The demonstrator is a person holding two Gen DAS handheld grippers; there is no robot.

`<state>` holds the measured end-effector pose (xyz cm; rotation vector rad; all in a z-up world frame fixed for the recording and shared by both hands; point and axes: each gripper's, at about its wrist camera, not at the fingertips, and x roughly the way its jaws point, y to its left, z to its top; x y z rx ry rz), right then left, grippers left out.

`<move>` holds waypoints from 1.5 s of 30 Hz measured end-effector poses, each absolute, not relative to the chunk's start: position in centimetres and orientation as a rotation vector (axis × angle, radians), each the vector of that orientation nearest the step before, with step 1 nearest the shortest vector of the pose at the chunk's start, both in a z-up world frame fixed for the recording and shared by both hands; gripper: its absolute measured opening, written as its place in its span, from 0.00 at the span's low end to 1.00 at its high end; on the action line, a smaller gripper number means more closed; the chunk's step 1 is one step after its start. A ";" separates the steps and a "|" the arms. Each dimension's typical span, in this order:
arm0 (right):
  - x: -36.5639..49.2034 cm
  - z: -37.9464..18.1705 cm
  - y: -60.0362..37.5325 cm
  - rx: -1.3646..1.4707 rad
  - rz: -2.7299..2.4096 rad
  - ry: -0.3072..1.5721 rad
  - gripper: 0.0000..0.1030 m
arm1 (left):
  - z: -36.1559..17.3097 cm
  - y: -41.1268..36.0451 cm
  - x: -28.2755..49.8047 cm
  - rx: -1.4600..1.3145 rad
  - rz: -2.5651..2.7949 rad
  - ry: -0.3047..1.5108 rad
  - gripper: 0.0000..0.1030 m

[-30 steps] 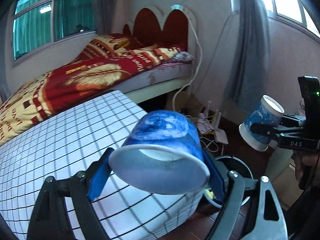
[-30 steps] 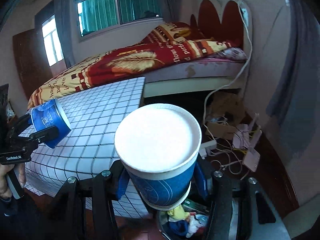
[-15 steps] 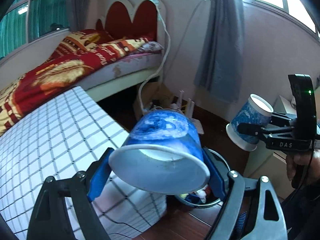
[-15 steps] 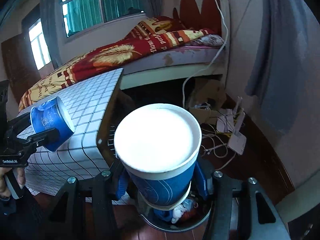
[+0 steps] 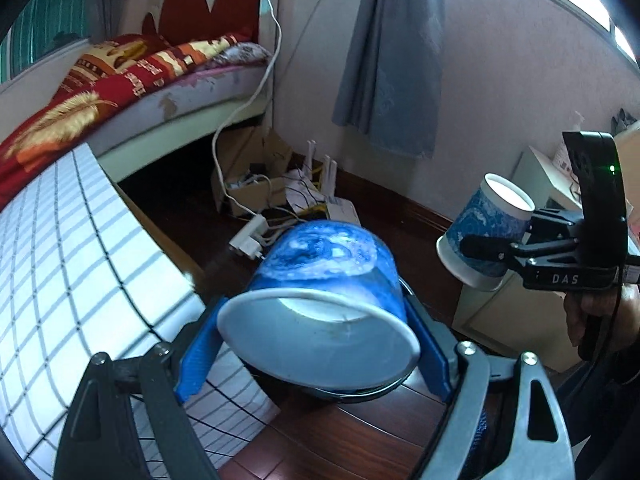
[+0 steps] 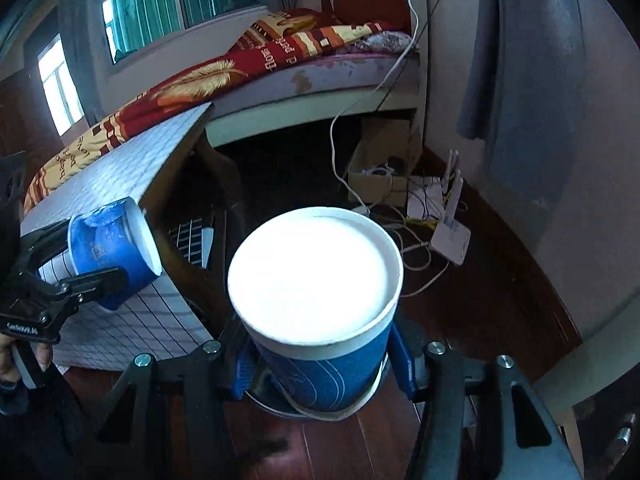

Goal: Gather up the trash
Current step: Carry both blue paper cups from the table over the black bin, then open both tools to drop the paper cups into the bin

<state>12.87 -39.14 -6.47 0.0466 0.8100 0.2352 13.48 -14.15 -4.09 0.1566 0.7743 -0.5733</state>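
Note:
My left gripper [image 5: 316,336] is shut on a blue paper cup [image 5: 320,280], held on its side with the white rim toward the camera. My right gripper [image 6: 320,364] is shut on a second blue paper cup [image 6: 316,292], held upright with its white inside showing. Each held cup also shows in the other view, the right one [image 5: 484,232] and the left one [image 6: 112,256]. A round trash bin [image 5: 360,392] on the floor is mostly hidden under the left cup; its rim [image 6: 320,412] peeks out under the right cup.
A table with a white checked cloth [image 5: 72,272] stands at the left, its corner close to the bin. Behind are a bed [image 5: 120,92], a cardboard box [image 5: 248,192], cables, a power strip [image 5: 250,236] and a router [image 6: 450,236] on the dark wood floor. A white cabinet [image 5: 492,320] stands right.
Both grippers have swung right and down, away from the table top toward the floor beside it. The bin has slid under the cups. Both cups stay gripped.

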 end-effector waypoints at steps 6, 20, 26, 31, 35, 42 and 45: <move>12.6 -9.3 -39.4 0.014 0.271 0.847 0.56 | -6.0 -15.0 14.0 0.147 -0.598 0.800 0.83; 15.2 -14.2 -37.7 -0.069 0.334 0.928 0.56 | -11.2 -16.0 16.9 0.117 -0.604 0.931 0.83; 16.7 -16.2 -35.9 -0.142 0.387 0.956 0.57 | -12.2 -16.5 17.9 0.131 -0.610 0.956 0.83; 17.8 -18.2 -34.4 -0.241 0.423 0.935 0.86 | -13.7 -17.1 19.0 0.088 -0.665 0.976 0.88; 17.5 -21.4 -33.7 -0.398 0.396 0.984 1.00 | -15.9 -17.1 19.8 0.037 -0.628 1.057 0.97; 17.2 -21.7 -36.0 -0.311 0.331 0.994 1.00 | -16.8 -16.8 18.5 0.093 -0.529 1.030 1.00; 17.1 -21.3 -36.2 -0.277 0.322 0.990 1.00 | -16.3 -16.5 18.0 0.088 -0.508 1.010 1.00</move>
